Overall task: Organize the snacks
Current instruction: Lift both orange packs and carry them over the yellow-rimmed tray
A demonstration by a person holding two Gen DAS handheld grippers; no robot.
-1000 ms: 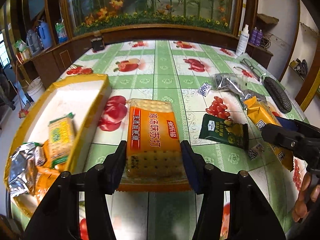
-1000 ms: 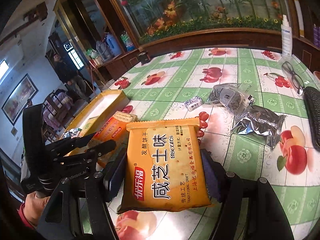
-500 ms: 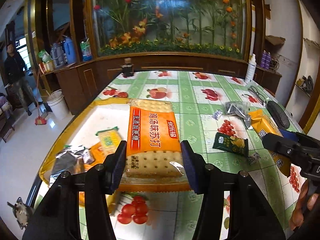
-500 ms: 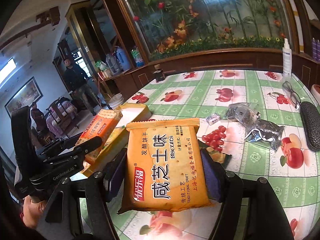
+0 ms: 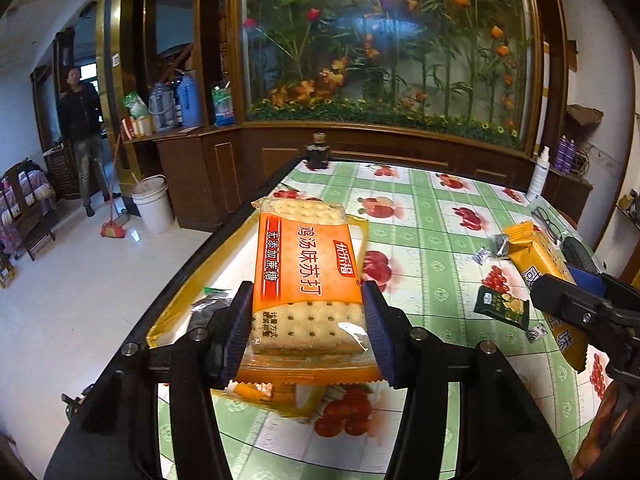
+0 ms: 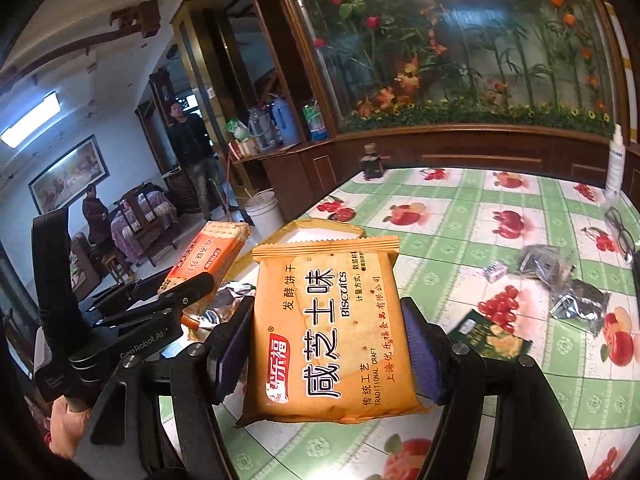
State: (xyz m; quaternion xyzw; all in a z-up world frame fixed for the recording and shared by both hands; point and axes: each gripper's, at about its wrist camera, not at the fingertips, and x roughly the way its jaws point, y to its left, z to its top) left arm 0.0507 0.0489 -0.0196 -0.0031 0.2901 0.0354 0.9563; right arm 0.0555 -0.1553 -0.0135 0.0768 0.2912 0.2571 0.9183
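In the left wrist view my left gripper (image 5: pixel 308 328) is shut on an orange soda-cracker pack (image 5: pixel 308 276), held in the air above the yellow tray (image 5: pixel 160 322) at the table's left edge. Several small packets lie in the tray, mostly hidden under the pack. My right gripper (image 6: pixel 328 352) is shut on a yellow-orange biscuit pack (image 6: pixel 328 332), also lifted off the table. Each gripper shows in the other's view: the right gripper (image 5: pixel 560 284) with its biscuit pack (image 5: pixel 536 256) at the right, the left gripper (image 6: pixel 188 292) with the cracker pack (image 6: pixel 208 256) at the left.
On the fruit-print tablecloth lie a dark green snack packet (image 6: pixel 490 338), silver packets (image 6: pixel 576 300), a small white sweet (image 6: pixel 494 270) and glasses (image 6: pixel 620 236). A dark bottle (image 5: pixel 317 156) stands at the far edge. A white bucket (image 5: pixel 154 204) and a standing person (image 5: pixel 82 132) are off to the left.
Both grippers have risen and tipped upward, each keeping its pack. The left one has shifted left, from over the tablecloth to above the tray. More of the room shows now.
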